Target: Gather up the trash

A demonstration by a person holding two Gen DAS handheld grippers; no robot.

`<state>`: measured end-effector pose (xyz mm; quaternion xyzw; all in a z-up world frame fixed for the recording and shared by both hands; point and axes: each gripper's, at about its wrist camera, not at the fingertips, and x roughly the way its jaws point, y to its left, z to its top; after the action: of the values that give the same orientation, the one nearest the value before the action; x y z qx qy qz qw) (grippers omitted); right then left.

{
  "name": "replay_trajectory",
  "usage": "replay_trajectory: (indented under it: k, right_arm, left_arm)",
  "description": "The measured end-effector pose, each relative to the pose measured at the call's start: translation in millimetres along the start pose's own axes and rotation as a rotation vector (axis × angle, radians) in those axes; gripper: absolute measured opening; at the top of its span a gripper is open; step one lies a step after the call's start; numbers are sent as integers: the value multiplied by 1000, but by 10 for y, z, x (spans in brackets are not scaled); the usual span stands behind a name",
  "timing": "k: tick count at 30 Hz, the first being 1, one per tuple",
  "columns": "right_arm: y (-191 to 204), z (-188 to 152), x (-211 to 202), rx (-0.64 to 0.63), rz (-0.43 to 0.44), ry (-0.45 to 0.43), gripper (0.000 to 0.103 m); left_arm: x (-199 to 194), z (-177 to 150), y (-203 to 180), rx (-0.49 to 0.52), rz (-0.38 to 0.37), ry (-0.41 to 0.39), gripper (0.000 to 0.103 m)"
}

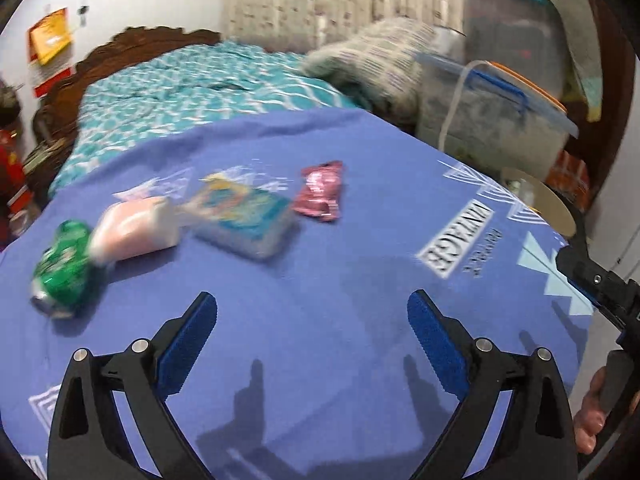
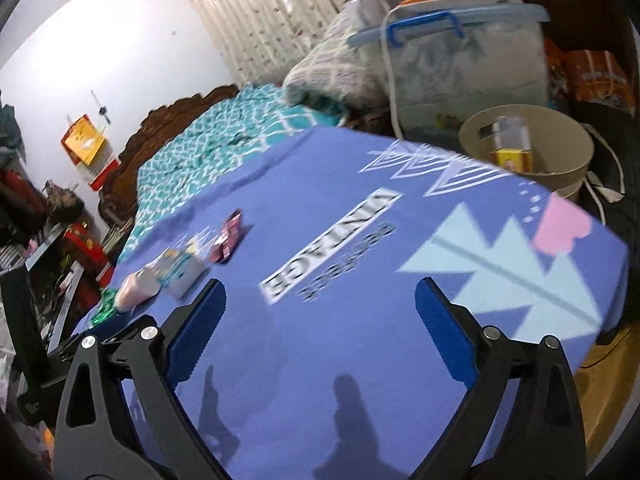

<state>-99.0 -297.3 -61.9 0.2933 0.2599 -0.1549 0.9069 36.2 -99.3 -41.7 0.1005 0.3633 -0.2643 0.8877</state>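
Note:
Several pieces of trash lie in a row on the blue printed cloth (image 1: 320,280): a crushed green can (image 1: 62,266), a pale pink bottle (image 1: 136,226), a light blue packet (image 1: 244,216) and a dark pink wrapper (image 1: 320,192). My left gripper (image 1: 312,316) hovers open above the cloth, nearer than the row, nothing between its fingers. My right gripper (image 2: 320,300) is open and empty too, over the "VINTAGE" print (image 2: 328,248), with the trash row (image 2: 180,272) off to its left. A beige bin (image 2: 528,148) with a small carton inside stands past the cloth's far right edge.
Clear plastic storage boxes (image 2: 460,64) with blue handles stand behind the bin, beside a folded blanket (image 1: 372,60). A bed with a teal patterned cover (image 1: 192,92) and carved wooden headboard lies beyond the cloth. Part of the other gripper and a hand (image 1: 596,412) show at right.

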Motion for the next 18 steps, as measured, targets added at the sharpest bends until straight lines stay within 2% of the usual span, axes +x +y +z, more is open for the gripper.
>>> replay_trajectory:
  k: [7,18]
  right_arm:
    - [167,-38,-123,-32,-10,-6,96]
    - [84,-82,-275,10,-63,-24,98]
  left_arm:
    - [-106,-102,292,-44,10,-31,93]
    - [-40,-181,250,-38,-13,-31,93]
